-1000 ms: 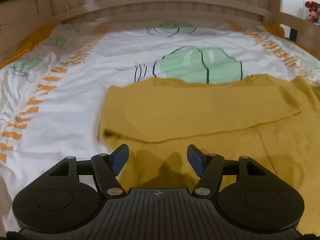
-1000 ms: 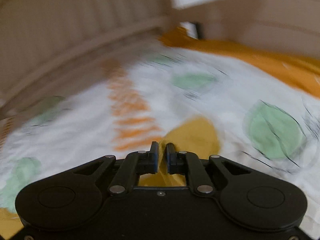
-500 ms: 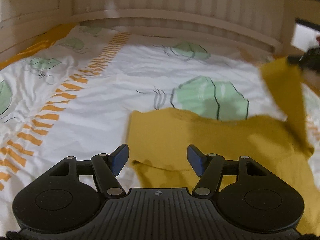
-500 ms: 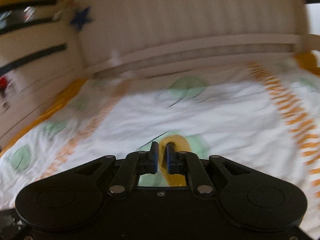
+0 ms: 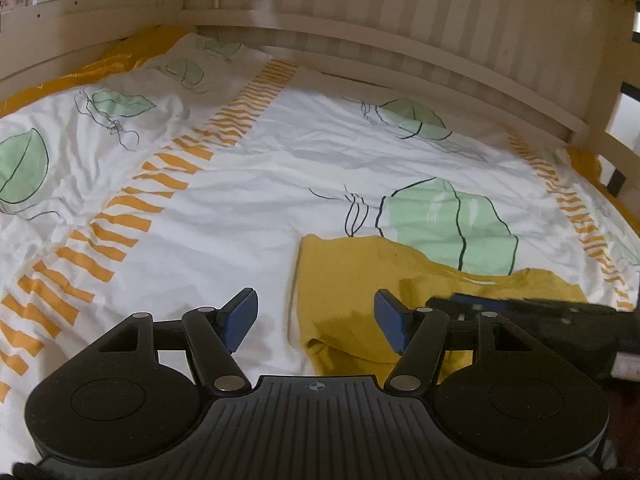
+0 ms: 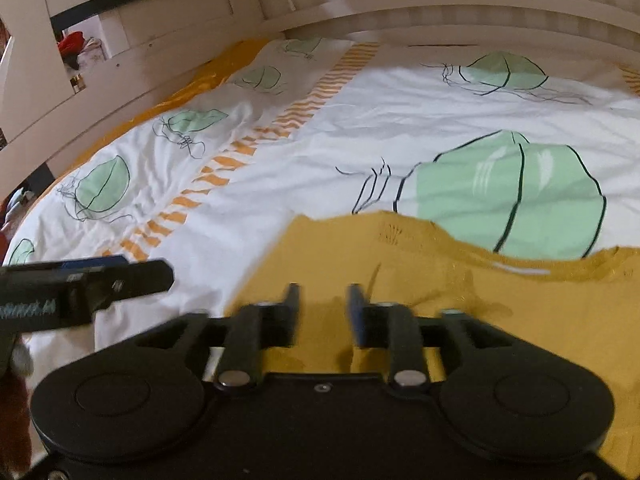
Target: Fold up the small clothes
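Swinging across from the far side of the bed, the right gripper (image 6: 324, 312) has come over the mustard-yellow knit garment (image 6: 460, 304), where a second ago it was clamped on a pinch of that yellow cloth and carrying it through the air. Its jaws are now opening, and the blurred blue pads stand apart with only the garment's flat surface showing in the gap; nothing is pinched between them, as far as the motion blur lets me judge.

At about nine o'clock in the right wrist view, the left gripper (image 6: 116, 268) reaches in side-on over the white sheet (image 6: 280, 168), just beside the garment's left edge. In its own view the left gripper (image 5: 316, 316) stands wide apart and holds nothing, its left pad (image 5: 240, 312) over bare sheet and its right pad (image 5: 390, 320) over the garment (image 5: 352, 280). It has drifted left and lifted a little since the earlier frame, when both pads hung over yellow cloth.

The garment lies folded on the sheet from six toward four o'clock in the left wrist view, its far edge crossing the green leaf print (image 5: 448, 228) at about three. A band of orange dashes (image 5: 160, 184) runs from eight up to twelve o'clock. Beyond it, the cream slatted bed rail (image 5: 400, 28) curves across the top.
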Demonstrator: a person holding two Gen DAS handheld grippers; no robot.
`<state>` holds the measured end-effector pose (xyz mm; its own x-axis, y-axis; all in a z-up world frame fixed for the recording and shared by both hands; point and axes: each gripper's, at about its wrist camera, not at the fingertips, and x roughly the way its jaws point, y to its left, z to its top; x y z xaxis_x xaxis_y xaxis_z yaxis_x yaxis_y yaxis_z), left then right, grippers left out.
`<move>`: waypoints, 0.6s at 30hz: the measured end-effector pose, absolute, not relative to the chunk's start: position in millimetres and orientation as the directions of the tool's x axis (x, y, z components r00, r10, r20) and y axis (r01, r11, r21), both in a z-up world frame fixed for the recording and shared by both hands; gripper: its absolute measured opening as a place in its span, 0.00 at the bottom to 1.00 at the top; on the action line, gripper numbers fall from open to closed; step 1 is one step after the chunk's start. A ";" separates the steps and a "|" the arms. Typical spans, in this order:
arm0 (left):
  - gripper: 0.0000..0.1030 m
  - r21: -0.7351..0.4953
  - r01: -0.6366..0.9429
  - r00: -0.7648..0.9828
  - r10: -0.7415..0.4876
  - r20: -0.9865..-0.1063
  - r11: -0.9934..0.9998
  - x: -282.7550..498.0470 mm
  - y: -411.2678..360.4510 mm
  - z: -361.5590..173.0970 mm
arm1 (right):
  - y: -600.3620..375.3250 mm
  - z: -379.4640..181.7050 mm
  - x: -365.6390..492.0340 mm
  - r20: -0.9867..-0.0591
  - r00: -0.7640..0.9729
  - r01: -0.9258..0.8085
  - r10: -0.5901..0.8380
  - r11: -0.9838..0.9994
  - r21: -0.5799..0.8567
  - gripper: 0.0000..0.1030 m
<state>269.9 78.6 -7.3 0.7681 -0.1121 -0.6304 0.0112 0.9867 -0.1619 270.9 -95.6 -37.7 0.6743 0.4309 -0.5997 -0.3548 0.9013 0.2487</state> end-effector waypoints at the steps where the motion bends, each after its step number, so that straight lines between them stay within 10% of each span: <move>1: 0.61 -0.161 0.012 0.766 -0.113 -0.633 0.987 270.3 77.9 -8.4 | -101.2 -36.8 266.8 -0.596 0.677 -0.350 0.432 0.901 0.255 0.49; 18: 0.61 -0.019 0.212 0.737 -0.172 -0.654 0.977 258.8 8.3 -49.1 | -249.2 -43.4 199.9 -0.647 0.756 -0.011 0.102 0.990 0.143 0.80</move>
